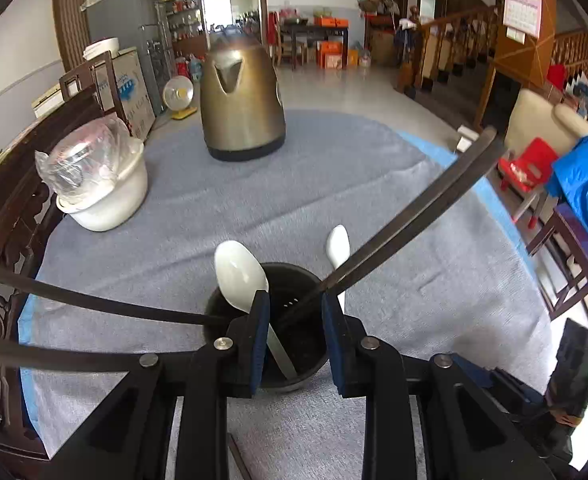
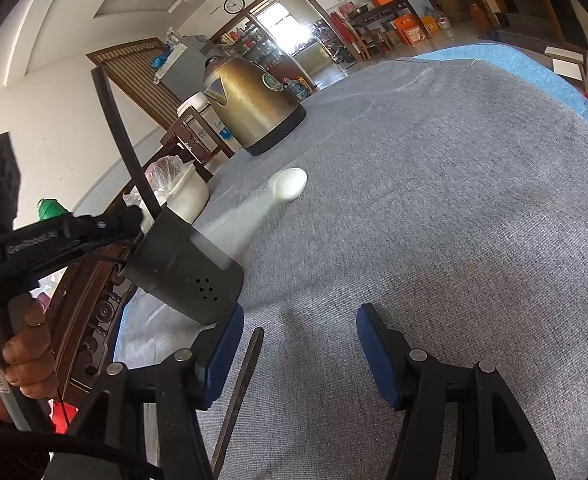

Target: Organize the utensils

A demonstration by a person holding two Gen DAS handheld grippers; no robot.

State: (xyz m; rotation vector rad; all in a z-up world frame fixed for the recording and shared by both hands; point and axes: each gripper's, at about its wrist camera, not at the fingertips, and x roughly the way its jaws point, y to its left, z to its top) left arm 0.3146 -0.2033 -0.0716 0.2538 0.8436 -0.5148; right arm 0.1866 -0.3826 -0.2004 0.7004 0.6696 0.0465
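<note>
left tool (image 1: 295, 312): part-open around spoon handle | right tool (image 2: 299, 344): wide, empty | round perforated black holder (image 1: 290, 300)

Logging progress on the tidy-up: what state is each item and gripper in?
Holder: holds a spoon and chopsticks.
Second spoon: lying on cloth.
Loose chopstick: lying on cloth.
Kettle: upright, lid shut.
Right gripper: open, empty.
Left gripper: at holder, grip unclear.

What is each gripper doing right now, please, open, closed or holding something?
Left gripper: jaws apart around the black utensil holder; whether they grip it cannot be told.
Right gripper: open, holding nothing, above the grey cloth.
</note>
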